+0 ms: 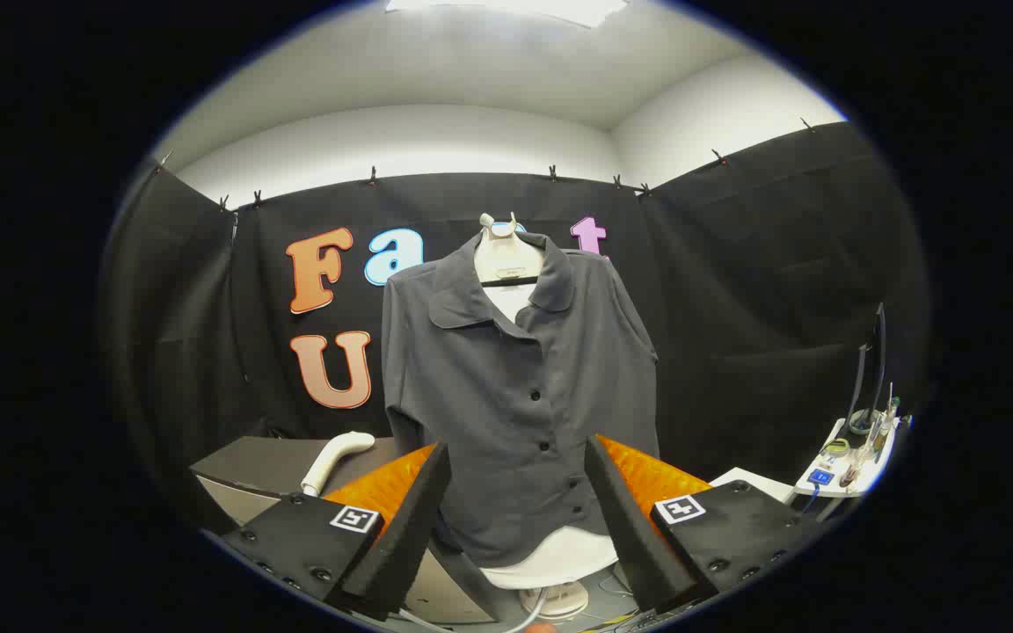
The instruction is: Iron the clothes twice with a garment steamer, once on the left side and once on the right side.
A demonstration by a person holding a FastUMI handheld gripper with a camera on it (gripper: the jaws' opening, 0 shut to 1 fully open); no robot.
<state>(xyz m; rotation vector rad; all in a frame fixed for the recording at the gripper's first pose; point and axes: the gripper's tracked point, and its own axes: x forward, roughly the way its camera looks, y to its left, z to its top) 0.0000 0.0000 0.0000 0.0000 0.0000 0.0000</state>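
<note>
One buttoned grey shirt (520,396) on mannequin, beyond empty, wide-open hand-held gripper (517,457).

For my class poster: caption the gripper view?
Open claw faces a grey shirt on a mannequin, steamer waiting on the table.

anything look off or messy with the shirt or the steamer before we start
Nothing stands out. The grey shirt hangs buttoned and fairly straight on its mannequin. The steamer lies on the dark table beside it, untouched. The gripper is open, holding nothing.
</note>
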